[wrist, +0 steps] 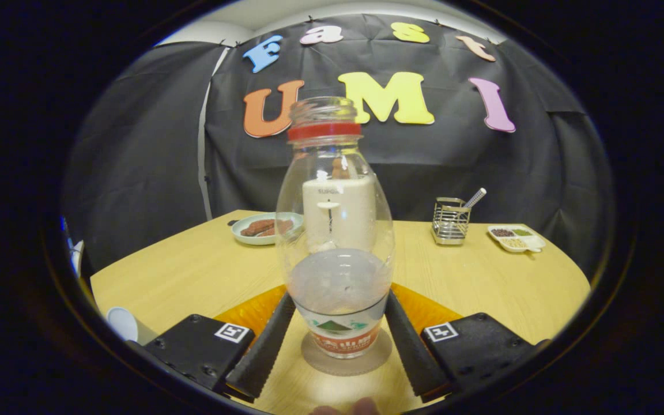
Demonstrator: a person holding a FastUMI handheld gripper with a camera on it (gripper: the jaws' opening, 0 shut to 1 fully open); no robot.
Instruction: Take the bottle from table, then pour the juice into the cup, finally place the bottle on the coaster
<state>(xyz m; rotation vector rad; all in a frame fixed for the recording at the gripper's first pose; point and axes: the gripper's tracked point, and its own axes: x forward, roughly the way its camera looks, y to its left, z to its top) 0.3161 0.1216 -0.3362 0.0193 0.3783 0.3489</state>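
I see the hand-held gripper [339,340] with its fingers spread either side of the bottle [335,242], close against the lower body, but I cannot tell whether they press on it. The bottle stands upright, uncapped, on the round coaster [346,360] between the fingers. A cup [122,324] sits off to the left of the fingers, near the bench [193,271] edge. Beyond the bottle stands a cream-coloured appliance [339,213]; further left of it is a plate of food [260,228], and to the right a wire holder [451,221] and a divided dish [516,237], well apart, with open wood between. An orange mat [251,314] lies under the fingers.
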